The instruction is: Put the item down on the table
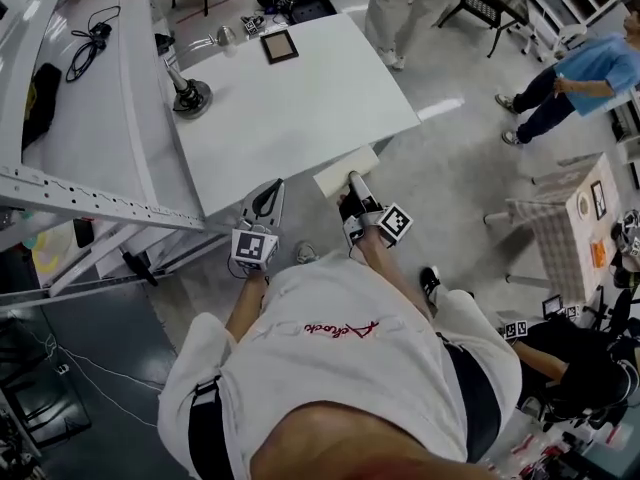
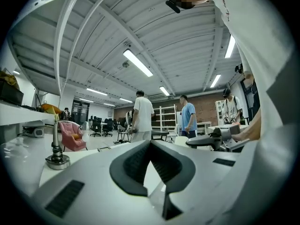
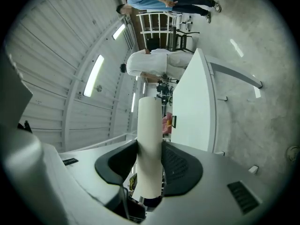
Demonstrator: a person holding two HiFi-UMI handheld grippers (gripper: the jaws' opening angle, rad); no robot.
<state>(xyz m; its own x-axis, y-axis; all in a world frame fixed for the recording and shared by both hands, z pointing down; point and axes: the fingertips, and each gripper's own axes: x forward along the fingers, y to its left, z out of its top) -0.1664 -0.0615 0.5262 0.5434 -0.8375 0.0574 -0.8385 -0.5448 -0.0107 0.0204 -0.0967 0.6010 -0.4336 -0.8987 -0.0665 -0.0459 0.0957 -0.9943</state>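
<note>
Clearly the putting down is not yet done: the right gripper (image 3: 150,148) pinches the cream block (image 1: 345,172) just beside the table (image 1: 300,108) edge, while the left gripper (image 2: 150,143) has its jaws pressed together, empty

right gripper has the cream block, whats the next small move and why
Probably ease the right gripper forward until the cream block is over the white table. It is shut on the block, which seems to hang just off the table's near edge; opening now would likely drop it.
</note>
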